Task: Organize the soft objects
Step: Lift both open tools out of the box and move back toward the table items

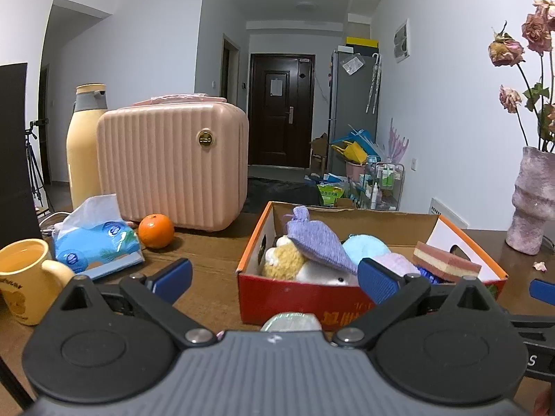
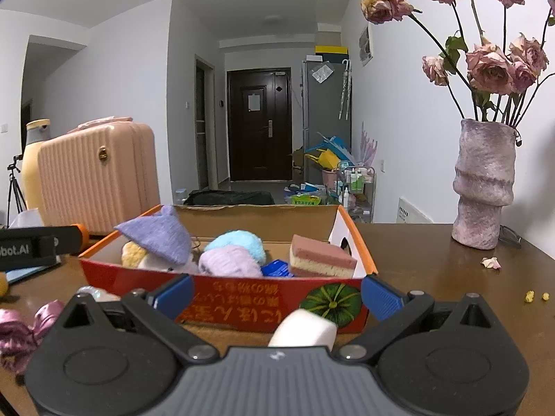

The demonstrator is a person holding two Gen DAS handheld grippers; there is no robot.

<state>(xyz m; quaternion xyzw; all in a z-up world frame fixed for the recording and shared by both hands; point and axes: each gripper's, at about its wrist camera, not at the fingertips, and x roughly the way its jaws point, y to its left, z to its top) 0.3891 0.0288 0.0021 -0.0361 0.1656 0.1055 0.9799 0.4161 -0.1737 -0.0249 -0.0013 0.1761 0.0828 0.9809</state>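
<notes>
Red cardboard box (image 2: 222, 287), orange-rimmed, lid off, standing on a brown wooden table (image 2: 433, 277); contents: a lilac knitted pouch (image 2: 158, 234) lying across a yellow-and-white plush toy (image 1: 282, 260) at the box's 9 o'clock end, a pale blue fluffy ball (image 2: 239, 244) toward 12 o'clock, a pale purple fluffy ball (image 2: 227, 261) just in front of it and touching it, a small blue item (image 2: 277, 268) half hidden beside them, and a pink-and-cream sponge (image 2: 321, 256) propped tilted at the 3 o'clock end. Left gripper (image 1: 274, 275): blue-padded fingers spread wide apart, nothing between them, held low in front of the box's near wall, one finger before the near corner. Right gripper (image 2: 277, 293): fingers likewise spread wide and empty, level with the box's printed front face. A white soft block (image 2: 301, 327) lies on the table just ahead of the right gripper body, at 6 o'clock from the box and outside it; a pink satin bow (image 2: 20, 332) lies at 7 o'clock. A rounded pale object (image 1: 291, 322) shows at the left gripper's base; what it is cannot be told. Other items, left wrist view: pink ribbed case (image 1: 173, 163) at 10 o'clock, yellow flask (image 1: 85, 145) behind it, orange (image 1: 156, 230), blue tissue pack (image 1: 97, 242), yellow mug (image 1: 26, 277) at 8 o'clock. Mauve vase (image 2: 484, 187) with dried roses (image 2: 492, 66) at 2 o'clock.
</notes>
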